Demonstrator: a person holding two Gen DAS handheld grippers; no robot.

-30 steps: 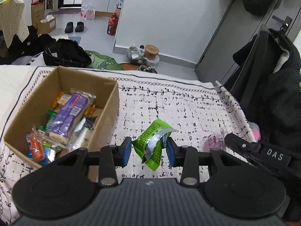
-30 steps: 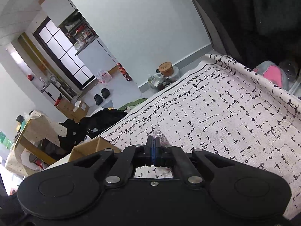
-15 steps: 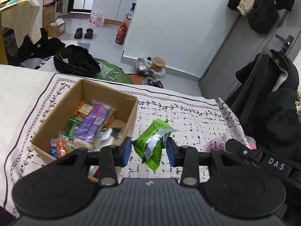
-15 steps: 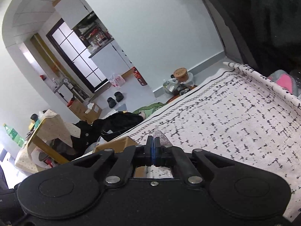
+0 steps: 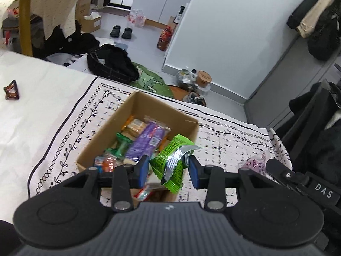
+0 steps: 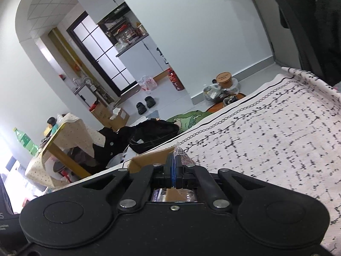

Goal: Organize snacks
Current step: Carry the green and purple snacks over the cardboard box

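Left tool [image 5: 168, 171] grips green snack packet [image 5: 172, 160] above cardboard box [image 5: 136, 111].

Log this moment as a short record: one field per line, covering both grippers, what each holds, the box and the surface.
left gripper: jaws closed on the green snack packet, held above the near right part of the box
right gripper: jaws shut on the edge of a clear wrapper
cardboard box: open-topped, holds several snacks, among them a purple packet
surface: white patterned cloth under the box
other: pink-printed clear packet at the right, by the other gripper
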